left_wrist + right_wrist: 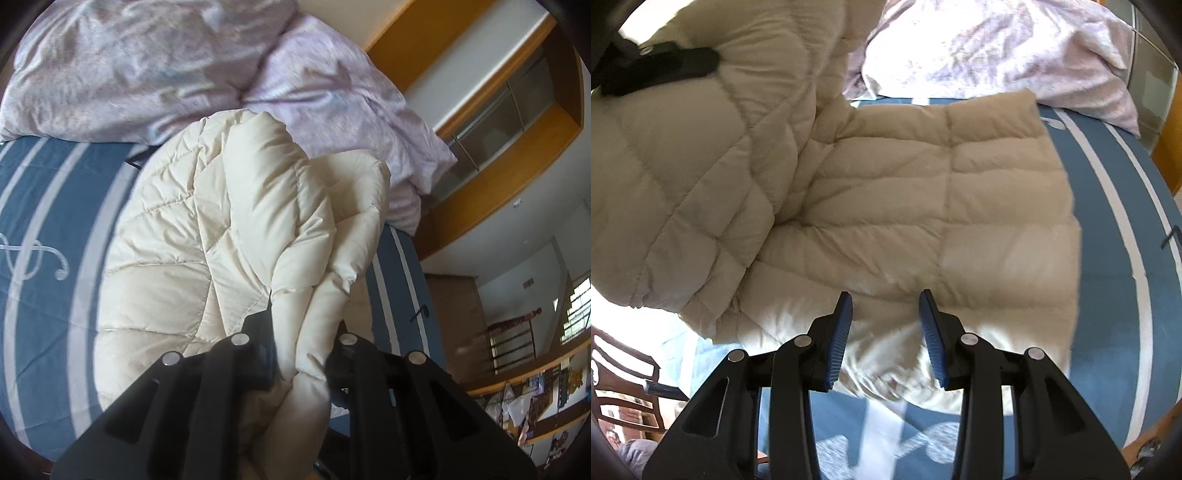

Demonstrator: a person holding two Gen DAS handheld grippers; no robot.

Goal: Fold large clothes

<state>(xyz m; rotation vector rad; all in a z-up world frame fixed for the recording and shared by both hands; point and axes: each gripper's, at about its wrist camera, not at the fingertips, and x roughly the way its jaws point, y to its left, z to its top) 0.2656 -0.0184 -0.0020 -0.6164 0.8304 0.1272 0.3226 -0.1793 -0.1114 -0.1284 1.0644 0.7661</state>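
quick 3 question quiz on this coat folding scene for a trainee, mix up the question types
1. True or false: the right gripper grips the cream quilted coat.
2. The left gripper holds: A) a bunched part of the coat, B) the lilac duvet, C) nothing.
3. Fill in: the coat lies on a blue bed sheet with ____ stripes.

Key: 1 false, its jaws are open above the coat; 2 A; 3 white.
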